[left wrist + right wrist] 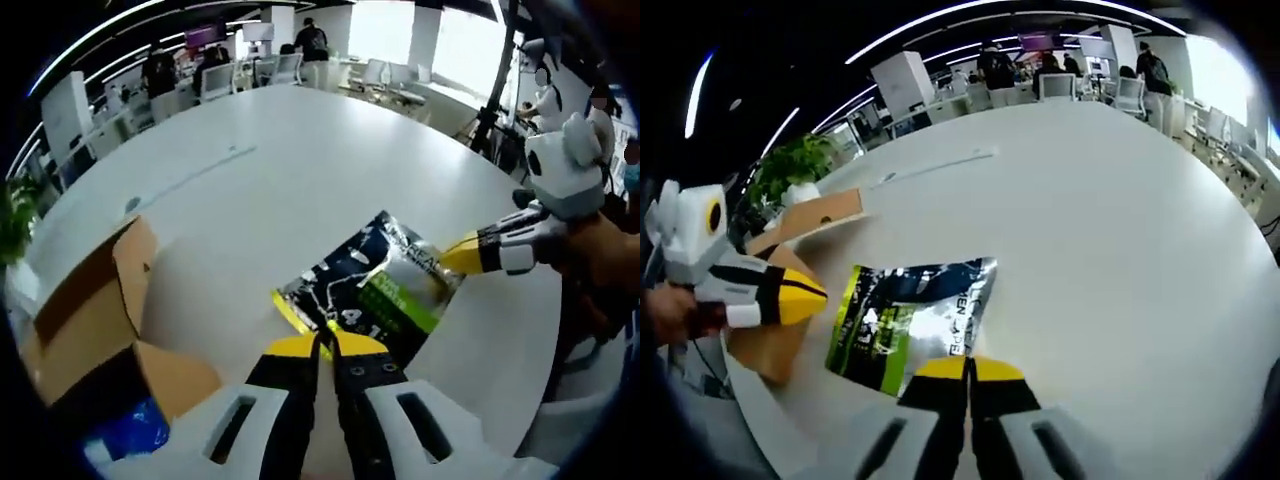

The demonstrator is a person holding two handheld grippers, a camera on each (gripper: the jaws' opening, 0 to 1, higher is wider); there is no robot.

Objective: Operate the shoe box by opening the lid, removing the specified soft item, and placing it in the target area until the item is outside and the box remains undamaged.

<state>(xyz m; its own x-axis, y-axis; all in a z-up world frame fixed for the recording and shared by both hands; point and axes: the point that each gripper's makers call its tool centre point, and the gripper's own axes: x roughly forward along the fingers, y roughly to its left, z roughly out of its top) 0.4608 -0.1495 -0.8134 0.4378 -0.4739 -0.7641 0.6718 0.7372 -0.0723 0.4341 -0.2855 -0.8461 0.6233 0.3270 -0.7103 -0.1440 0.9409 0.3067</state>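
A soft foil packet (375, 285), dark blue with green and silver print, rests on the white table (300, 150) just outside the open cardboard shoe box (85, 330). My left gripper (328, 345) is shut on the packet's near yellow-trimmed edge. The right gripper (450, 257) comes in from the right, its yellow tips closed on the packet's far corner. In the right gripper view the same packet (910, 320) lies ahead of my right gripper (968, 368), and the left gripper (810, 293) pinches its left edge beside the box (770, 345).
The box's lid flap (135, 255) stands open, and something blue (130, 430) lies inside. Office desks, chairs and people (310, 40) stand beyond the table's far edge. A potted plant (790, 160) is behind the box. A person's hand (600, 250) holds the right gripper.
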